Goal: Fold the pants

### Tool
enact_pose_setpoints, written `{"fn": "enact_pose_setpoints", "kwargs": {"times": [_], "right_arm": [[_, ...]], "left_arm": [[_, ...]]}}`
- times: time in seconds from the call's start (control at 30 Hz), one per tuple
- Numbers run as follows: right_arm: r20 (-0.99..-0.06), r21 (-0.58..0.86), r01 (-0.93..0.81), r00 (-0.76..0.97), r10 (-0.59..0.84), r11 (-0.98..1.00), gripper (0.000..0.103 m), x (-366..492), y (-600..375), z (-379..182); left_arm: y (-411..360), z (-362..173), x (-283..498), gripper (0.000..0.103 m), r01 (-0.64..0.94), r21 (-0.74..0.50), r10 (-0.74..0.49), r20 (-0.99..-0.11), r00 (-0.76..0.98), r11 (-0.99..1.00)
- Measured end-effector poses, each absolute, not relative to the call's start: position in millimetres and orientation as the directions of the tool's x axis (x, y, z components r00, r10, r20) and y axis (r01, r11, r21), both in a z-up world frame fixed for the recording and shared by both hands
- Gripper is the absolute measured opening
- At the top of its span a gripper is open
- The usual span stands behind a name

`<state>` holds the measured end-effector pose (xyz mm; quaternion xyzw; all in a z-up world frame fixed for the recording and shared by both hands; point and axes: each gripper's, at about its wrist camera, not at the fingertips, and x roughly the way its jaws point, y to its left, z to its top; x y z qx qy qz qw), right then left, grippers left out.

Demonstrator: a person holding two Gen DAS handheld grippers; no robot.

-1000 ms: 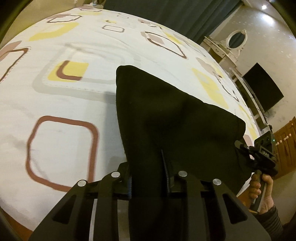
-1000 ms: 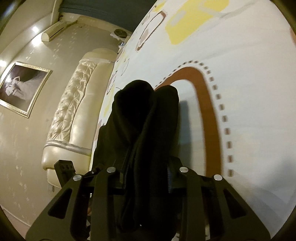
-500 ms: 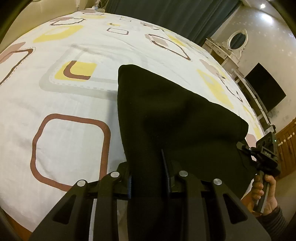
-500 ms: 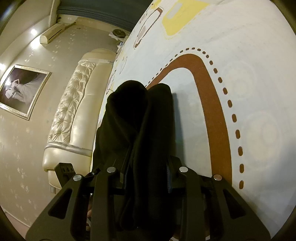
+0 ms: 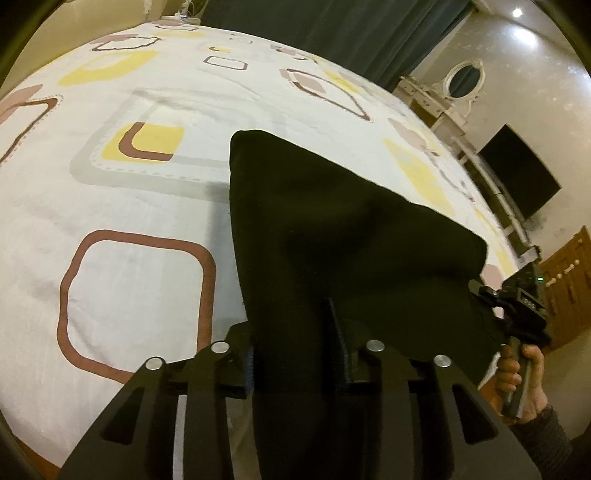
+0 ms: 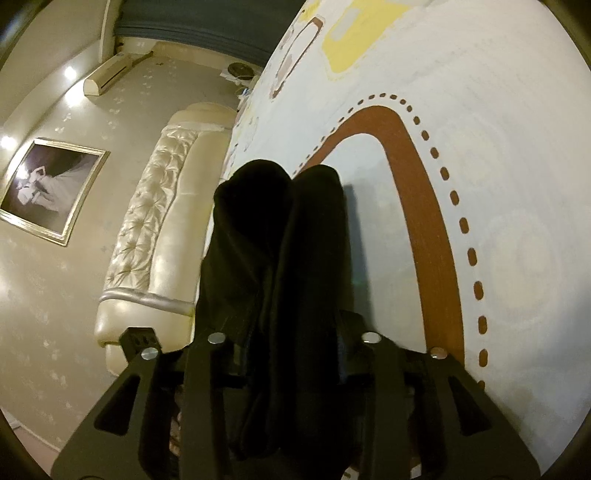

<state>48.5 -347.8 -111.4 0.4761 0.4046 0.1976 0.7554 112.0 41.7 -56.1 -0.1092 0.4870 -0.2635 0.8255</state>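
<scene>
Folded black pants [image 5: 332,221] lie on the patterned bed sheet [image 5: 110,203], stretched between both grippers. My left gripper [image 5: 295,343] has the near end of the fabric between its fingers; its jaws are opening and a strip of the left pad shows bare beside the cloth. My right gripper [image 6: 288,332] has a thick bunched end of the pants [image 6: 280,229] between its fingers, and its jaws are opening too. In the left wrist view the right gripper [image 5: 524,306] sits at the pants' far right corner, held by a hand [image 5: 521,376].
The sheet [image 6: 498,147] spreads wide around the pants. A cream tufted headboard [image 6: 159,221] and a framed picture [image 6: 48,192] are to one side. A dark TV [image 5: 517,173], a white dresser with oval mirror [image 5: 461,77] and curtains [image 5: 332,29] stand beyond the bed.
Both pairs of fingers now stand a little wider apart around the fabric. The pants have settled slightly onto the sheet; neither hand has shifted noticeably.
</scene>
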Motion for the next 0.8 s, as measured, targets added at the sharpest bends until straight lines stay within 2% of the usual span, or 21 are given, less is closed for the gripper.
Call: {"fn": "enact_pose_setpoints", "kwargs": {"times": [0.07, 0.13, 0.23, 0.33, 0.53, 0.7, 0.77, 0.8], "right_arm": [[-0.410, 0.881, 0.065, 0.597, 0.689, 0.468, 0.048, 48.6, -351.4, -107.1], [-0.404, 0.882, 0.057, 0.600, 0.690, 0.467, 0.058, 52.1, -355.7, -104.0], [-0.413, 0.874, 0.054, 0.606, 0.679, 0.484, 0.066, 62.9, -358.2, -100.2], [-0.437, 0.856, 0.056, 0.611, 0.660, 0.514, 0.068, 77.7, -359.9, -97.8], [-0.432, 0.861, 0.056, 0.607, 0.667, 0.506, 0.074, 107.3, -364.0, -98.6], [-0.429, 0.863, 0.038, 0.582, 0.691, 0.504, 0.073, 122.2, -363.0, -100.7], [-0.454, 0.848, 0.040, 0.569, 0.686, 0.528, 0.062, 125.0, -361.6, -101.6], [-0.475, 0.836, 0.041, 0.554, 0.684, 0.547, 0.048, 126.9, -359.7, -103.7]], "left_arm": [[49.2, -54.5, 113.6, 0.046, 0.342, -0.451, -0.561, -0.731, 0.389, 0.824], [53.8, -52.8, 115.7, 0.060, 0.348, -0.443, -0.559, -0.720, 0.412, 0.826], [57.1, -51.1, 126.6, 0.062, 0.360, -0.465, -0.585, -0.702, 0.407, 0.809], [53.4, -49.6, 141.1, 0.071, 0.371, -0.500, -0.620, -0.683, 0.387, 0.782], [41.0, -63.0, 176.5, 0.074, 0.340, -0.511, -0.611, -0.712, 0.346, 0.789], [41.2, -79.4, 200.0, 0.080, 0.301, -0.578, -0.650, -0.704, 0.286, 0.759], [41.9, -82.0, 204.2, 0.081, 0.299, -0.600, -0.669, -0.689, 0.278, 0.742], [42.3, -83.2, 204.3, 0.081, 0.298, -0.608, -0.676, -0.684, 0.275, 0.736]]}}
